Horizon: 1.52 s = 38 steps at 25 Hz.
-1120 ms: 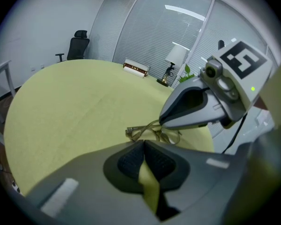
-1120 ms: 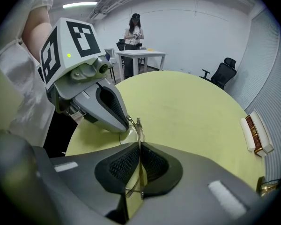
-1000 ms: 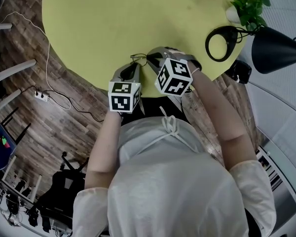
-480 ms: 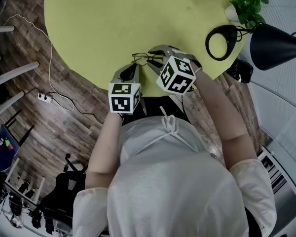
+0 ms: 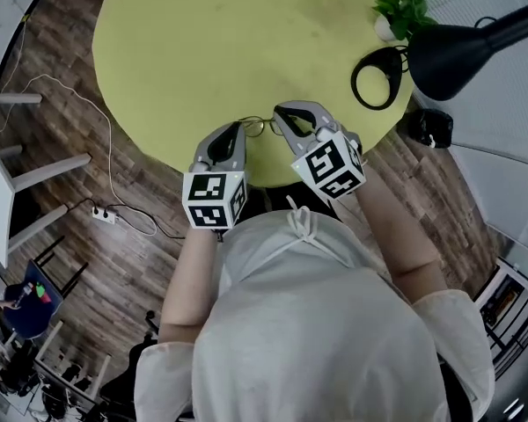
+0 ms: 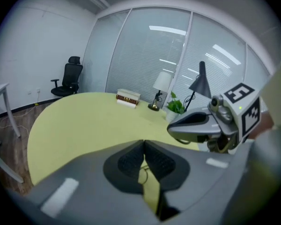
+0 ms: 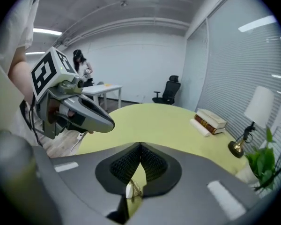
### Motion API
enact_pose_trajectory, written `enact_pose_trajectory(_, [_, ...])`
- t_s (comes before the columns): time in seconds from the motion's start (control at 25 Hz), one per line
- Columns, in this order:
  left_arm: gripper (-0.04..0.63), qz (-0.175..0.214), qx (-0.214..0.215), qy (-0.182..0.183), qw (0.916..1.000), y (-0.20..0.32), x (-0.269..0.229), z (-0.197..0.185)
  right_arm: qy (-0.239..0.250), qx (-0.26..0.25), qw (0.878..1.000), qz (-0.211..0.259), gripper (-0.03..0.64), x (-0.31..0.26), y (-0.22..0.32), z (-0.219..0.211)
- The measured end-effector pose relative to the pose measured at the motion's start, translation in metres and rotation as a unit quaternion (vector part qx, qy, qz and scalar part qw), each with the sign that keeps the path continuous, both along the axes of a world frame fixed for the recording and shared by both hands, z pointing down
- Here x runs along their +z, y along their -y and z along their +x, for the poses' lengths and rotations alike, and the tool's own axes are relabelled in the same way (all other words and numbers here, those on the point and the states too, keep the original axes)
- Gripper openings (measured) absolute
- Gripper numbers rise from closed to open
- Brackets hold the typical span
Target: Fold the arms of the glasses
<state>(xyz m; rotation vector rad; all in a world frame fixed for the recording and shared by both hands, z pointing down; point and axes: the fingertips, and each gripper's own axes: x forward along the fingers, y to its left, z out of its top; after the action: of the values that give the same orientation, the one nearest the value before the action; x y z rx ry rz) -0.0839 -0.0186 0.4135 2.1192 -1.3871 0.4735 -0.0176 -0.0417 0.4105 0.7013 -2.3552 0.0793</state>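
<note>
Looking down in the head view, we find the glasses (image 5: 258, 127) over the near rim of the yellow-green table (image 5: 202, 42). They are strung between the left gripper (image 5: 232, 132) and the right gripper (image 5: 282, 120), with their long axis running side to side from tip to tip, so neither tool is nearer. In the left gripper view, the jaws are pinched together on a thin wire of the frame. In the right gripper view, the jaws have just been closing and now clamp an end piece of the glasses low between the pads. We judge that folding an arm means swinging it inward along that side-to-side line while the other gripper steadies the frame. How the arms lie now is too small to tell.
</note>
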Motion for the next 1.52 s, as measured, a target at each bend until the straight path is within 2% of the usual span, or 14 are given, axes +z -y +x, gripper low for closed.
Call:
enact_pose_trajectory(0.12, [0.006, 0.055, 0.008, -0.004, 0.9985, 0.008, -0.045, -0.002, 0.059, 0.083, 0.995, 0.011, -0.002, -0.037, 0.0, 0.012])
enact_pose_trajectory(0.24, [0.006, 0.11, 0.012, -0.009, 0.9938, 0.011, -0.089, 0.002, 0.12, 0.148, 0.981, 0.029, -0.002, -0.076, -0.001, 0.026])
enact_pose_trajectory(0.36, [0.006, 0.159, 0.014, -0.012, 0.9871, 0.007, -0.13, 0.006, 0.157, 0.184, 0.968, 0.068, -0.002, -0.114, -0.009, 0.04])
enact_pose_trajectory(0.56, [0.006, 0.224, 0.023, -0.011, 0.9742, -0.001, -0.178, 0.002, 0.18, 0.211, 0.952, 0.128, -0.003, -0.16, -0.022, 0.046])
enact_pose_trajectory(0.8, [0.006, 0.238, 0.029, -0.019, 0.9706, -0.007, -0.192, -0.002, 0.178, 0.22, 0.948, 0.144, -0.003, -0.171, -0.03, 0.045])
enact_pose_trajectory(1.36, [0.006, 0.232, 0.022, -0.024, 0.9722, -0.008, -0.185, -0.012, 0.166, 0.239, 0.947, 0.133, -0.003, -0.162, -0.033, 0.043])
enact_pose_trajectory(1.52, [0.006, 0.225, 0.018, -0.014, 0.9741, -0.008, -0.182, -0.013, 0.167, 0.238, 0.947, 0.134, -0.003, -0.162, -0.035, 0.042])
